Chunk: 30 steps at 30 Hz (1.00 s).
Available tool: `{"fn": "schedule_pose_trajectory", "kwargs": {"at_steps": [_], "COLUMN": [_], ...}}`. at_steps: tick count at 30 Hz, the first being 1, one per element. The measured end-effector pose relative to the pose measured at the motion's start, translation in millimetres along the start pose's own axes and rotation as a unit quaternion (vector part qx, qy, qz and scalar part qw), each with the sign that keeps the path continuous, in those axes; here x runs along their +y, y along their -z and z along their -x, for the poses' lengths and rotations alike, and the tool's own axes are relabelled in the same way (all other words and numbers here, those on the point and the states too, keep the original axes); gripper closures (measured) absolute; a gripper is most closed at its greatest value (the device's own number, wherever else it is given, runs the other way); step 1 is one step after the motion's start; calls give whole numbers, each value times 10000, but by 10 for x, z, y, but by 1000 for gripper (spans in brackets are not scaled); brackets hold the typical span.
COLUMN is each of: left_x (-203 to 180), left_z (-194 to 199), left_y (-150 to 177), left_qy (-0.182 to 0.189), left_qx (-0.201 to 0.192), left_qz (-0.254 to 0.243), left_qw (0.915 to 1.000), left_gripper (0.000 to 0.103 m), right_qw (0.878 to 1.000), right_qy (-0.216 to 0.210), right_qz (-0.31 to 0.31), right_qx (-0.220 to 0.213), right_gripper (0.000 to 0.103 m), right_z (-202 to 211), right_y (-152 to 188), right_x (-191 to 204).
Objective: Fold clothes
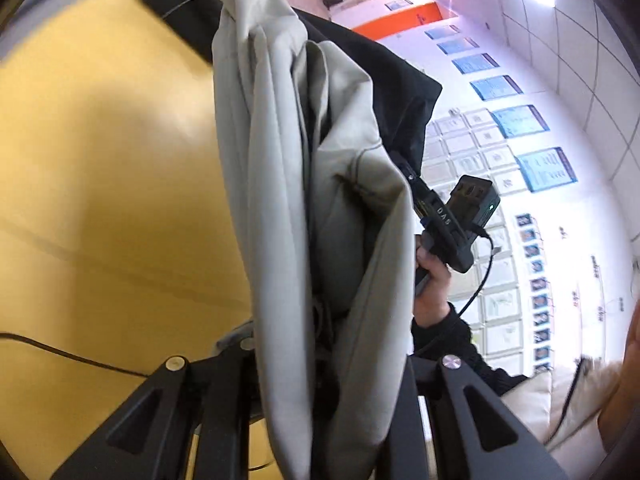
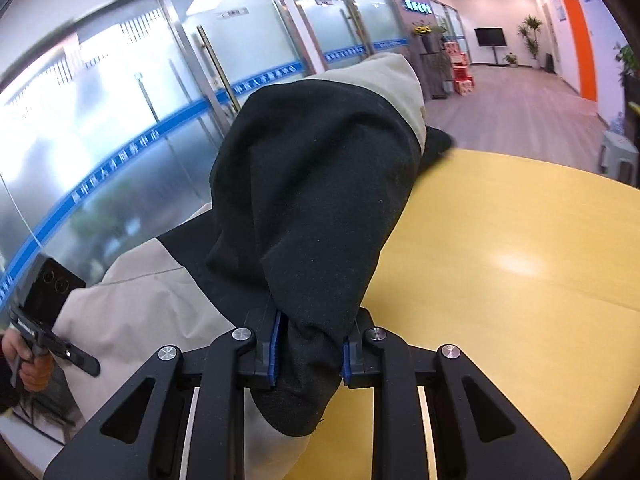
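Note:
A black and beige garment (image 1: 296,184) hangs lifted above the yellow table (image 1: 100,160). In the left wrist view its beige folds fill the space between my left gripper's (image 1: 320,364) arms, and the fingertips are hidden under the cloth. In the right wrist view my right gripper (image 2: 310,354) is shut on a thick black part of the garment (image 2: 316,208), with the blue pads (image 2: 276,344) pressed on either side. The right gripper's body also shows in the left wrist view (image 1: 452,224), and the left gripper's body shows at the left of the right wrist view (image 2: 48,320).
The yellow table (image 2: 520,280) stretches to the right. A black cable (image 1: 60,354) lies on it near the left gripper. Glass doors (image 2: 160,100), a corridor with plants (image 2: 530,36) and a white stool (image 2: 618,156) lie beyond the table.

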<state>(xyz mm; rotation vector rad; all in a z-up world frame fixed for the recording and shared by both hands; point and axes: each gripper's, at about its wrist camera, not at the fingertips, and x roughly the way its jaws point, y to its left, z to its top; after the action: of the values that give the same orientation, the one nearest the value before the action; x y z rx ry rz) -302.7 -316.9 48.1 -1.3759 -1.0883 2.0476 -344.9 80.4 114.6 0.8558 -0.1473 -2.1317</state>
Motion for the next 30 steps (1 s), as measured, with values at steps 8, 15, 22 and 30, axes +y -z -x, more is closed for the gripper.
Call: {"fn": "schedule_pose_trajectory", "kwargs": {"at_steps": [8,15,22,30], "left_x": [1186,1334,1025,428], "left_z": [-305,-556,-677,567], "left_y": [-774,-769,-785,-185], "left_qy": [-490,-403,-958,-2693], "left_qx": [-61,-46,-126,-1750], "left_qz": [645,814,684,-75], "left_qw": [9967,9959,9930,9470], "left_gripper": [82,78,56,19], "right_qw": [9971,9906,9889,9850], "right_qy": [-36,412,541,937], "right_qz": [-301,-497,-422,681], "right_qx": [696,1206,1317,1282], "right_gripper": [83,78,69,31], "right_z": [-2178,-2498,-2645,-1790], "right_y": [-208,174,113,88], "right_x": [-75,-254,-217,96]}}
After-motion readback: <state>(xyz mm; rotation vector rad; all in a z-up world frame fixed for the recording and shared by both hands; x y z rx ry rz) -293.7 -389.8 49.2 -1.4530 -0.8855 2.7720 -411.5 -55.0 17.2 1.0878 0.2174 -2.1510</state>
